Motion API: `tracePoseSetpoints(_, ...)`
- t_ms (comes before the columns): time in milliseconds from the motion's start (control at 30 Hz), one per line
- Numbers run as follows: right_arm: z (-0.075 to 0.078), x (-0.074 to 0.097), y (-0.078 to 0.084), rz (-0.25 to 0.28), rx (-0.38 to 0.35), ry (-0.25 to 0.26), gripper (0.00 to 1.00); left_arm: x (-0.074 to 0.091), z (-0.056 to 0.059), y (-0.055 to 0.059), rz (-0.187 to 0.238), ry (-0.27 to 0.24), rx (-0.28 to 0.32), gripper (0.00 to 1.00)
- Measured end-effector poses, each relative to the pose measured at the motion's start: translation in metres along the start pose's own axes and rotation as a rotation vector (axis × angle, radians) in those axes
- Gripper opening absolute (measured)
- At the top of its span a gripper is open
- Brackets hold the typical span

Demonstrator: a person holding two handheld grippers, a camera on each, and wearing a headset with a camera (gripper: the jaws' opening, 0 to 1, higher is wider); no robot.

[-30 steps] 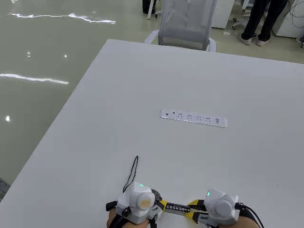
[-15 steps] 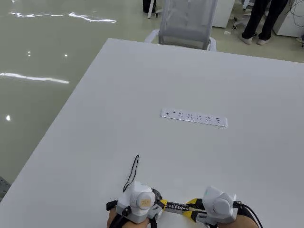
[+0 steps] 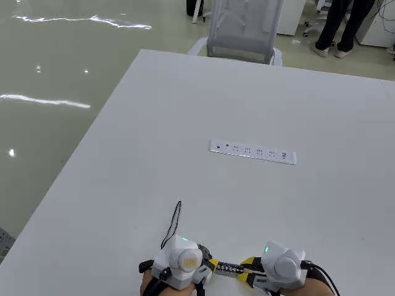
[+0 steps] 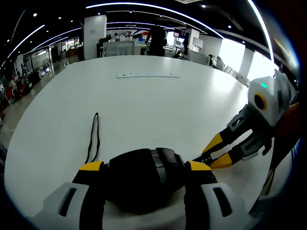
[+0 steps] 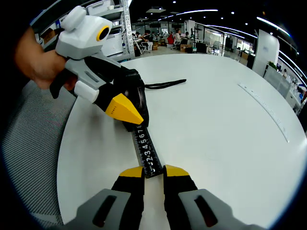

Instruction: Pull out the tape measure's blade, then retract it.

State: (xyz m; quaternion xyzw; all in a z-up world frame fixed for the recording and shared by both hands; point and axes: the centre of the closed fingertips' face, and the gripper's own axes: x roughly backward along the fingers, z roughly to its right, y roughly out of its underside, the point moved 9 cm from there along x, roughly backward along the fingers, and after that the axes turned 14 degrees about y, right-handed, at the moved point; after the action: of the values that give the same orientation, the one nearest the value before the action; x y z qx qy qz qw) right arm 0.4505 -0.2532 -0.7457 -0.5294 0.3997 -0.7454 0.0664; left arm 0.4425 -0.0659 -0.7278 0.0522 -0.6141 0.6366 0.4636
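Observation:
A black tape measure (image 4: 144,179) sits on the white table (image 3: 185,123), with my left gripper (image 4: 144,166) shut on its body. Its black wrist strap (image 3: 172,223) trails away over the table. A short length of black blade (image 5: 146,152) with white numbers runs out of the case (image 5: 136,103) to my right gripper (image 5: 153,170), which is shut on the blade's end. In the head view the left gripper (image 3: 207,269) and right gripper (image 3: 247,271) sit close together at the near table edge, the blade (image 3: 227,269) stretched between them.
A white power strip (image 3: 252,152) lies mid-table, well beyond the grippers. A grey mesh chair (image 3: 242,28) stands at the far edge, and a person's legs (image 3: 336,28) show behind it. The table's left edge drops to glossy floor.
My right gripper has edged slightly left toward the left one, so the exposed blade is a little shorter. The left gripper and the case have held still.

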Motion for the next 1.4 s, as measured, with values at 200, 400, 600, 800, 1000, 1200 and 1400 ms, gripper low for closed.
tracePoseSetpoints(200,-0.001,-0.003,-0.001,0.004,0.000,-0.002,0.14,0.000,-0.001,0.000,0.002,0.003,-0.003,0.64)
tracePoseSetpoints(400,-0.002,-0.005,-0.003,0.006,0.002,-0.004,0.14,-0.001,0.000,0.001,0.002,0.004,-0.005,0.64)
tracePoseSetpoints(600,-0.002,-0.006,-0.004,0.006,0.004,-0.005,0.14,-0.001,0.000,0.000,0.003,0.003,-0.004,0.64)
tracePoseSetpoints(800,-0.004,-0.007,-0.006,0.008,0.003,-0.009,0.14,0.000,0.000,0.001,0.004,0.004,-0.003,0.64)
tracePoseSetpoints(1000,-0.005,-0.009,-0.008,0.010,0.004,-0.011,0.14,0.000,0.000,0.000,0.004,0.006,-0.002,0.64)
tracePoseSetpoints(1200,-0.006,-0.011,-0.010,0.011,0.006,-0.014,0.14,-0.001,-0.001,0.000,0.005,0.006,-0.003,0.64)
tracePoseSetpoints(1400,-0.006,-0.013,-0.010,0.012,0.010,-0.015,0.14,-0.001,-0.001,0.001,0.006,0.007,-0.003,0.64)
